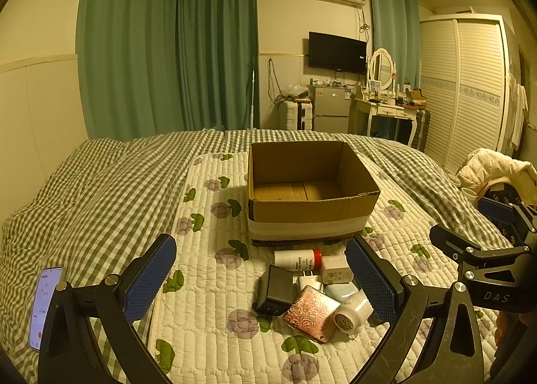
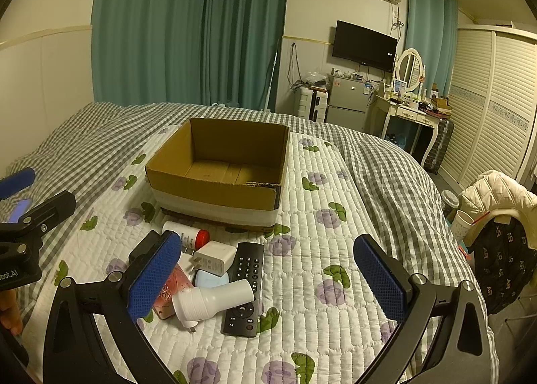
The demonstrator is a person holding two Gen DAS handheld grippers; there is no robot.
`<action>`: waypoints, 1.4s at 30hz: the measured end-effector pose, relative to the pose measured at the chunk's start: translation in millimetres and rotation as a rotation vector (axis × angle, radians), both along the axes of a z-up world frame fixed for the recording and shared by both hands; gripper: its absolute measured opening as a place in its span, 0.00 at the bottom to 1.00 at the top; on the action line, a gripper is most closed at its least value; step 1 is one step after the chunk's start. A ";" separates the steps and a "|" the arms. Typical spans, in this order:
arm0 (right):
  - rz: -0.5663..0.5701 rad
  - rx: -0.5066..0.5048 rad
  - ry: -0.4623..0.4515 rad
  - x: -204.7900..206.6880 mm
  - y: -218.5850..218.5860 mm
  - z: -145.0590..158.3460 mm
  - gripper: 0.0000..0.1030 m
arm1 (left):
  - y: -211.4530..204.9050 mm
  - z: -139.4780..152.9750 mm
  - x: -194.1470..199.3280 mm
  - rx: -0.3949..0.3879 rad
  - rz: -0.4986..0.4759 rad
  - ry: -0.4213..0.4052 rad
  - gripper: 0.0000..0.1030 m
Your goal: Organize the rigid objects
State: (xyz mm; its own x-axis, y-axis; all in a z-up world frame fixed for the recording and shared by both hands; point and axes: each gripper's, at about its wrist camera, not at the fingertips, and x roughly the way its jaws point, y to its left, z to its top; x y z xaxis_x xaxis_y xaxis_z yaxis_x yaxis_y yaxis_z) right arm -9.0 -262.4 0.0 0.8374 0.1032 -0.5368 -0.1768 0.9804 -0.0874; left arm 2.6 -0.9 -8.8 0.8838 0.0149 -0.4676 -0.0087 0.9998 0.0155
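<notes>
A: What lies on the bed (image 1: 100,182)?
B: A quilted flower mat (image 2: 319,249) with an open cardboard box (image 1: 308,212). Just before it, a pile: remote control (image 2: 246,286), chargers (image 2: 214,258), a white bottle (image 1: 297,258).
A: The grippers?
B: Left gripper (image 1: 261,278) and right gripper (image 2: 266,278) both stand wide apart, holding nothing. Behind, green curtains (image 1: 167,48) and a television (image 1: 337,52).

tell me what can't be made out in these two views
- Remote: hidden in the left wrist view behind that gripper's right finger.
- Black block: mostly covered in the right wrist view by the blue pad.
- Bottle label: print too small in both views.
- Phone screen: near the left edge, text too small.
- Box floor: the near part is hidden by its front wall.
</notes>
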 end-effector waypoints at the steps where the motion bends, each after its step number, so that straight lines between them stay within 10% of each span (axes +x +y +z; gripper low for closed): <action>1: 0.000 0.000 0.000 0.0 0.0 0.0 1.00 | -0.1 0.1 0.0 0.000 0.000 0.000 1.00; 27: 0.003 -0.007 0.012 1.6 -0.5 -4.5 1.00 | 0.8 -2.7 9.9 0.013 0.001 0.019 1.00; 42: 0.007 -0.048 0.276 50.4 13.4 -79.5 1.00 | 22.3 -116.9 66.9 -0.029 0.076 0.333 0.99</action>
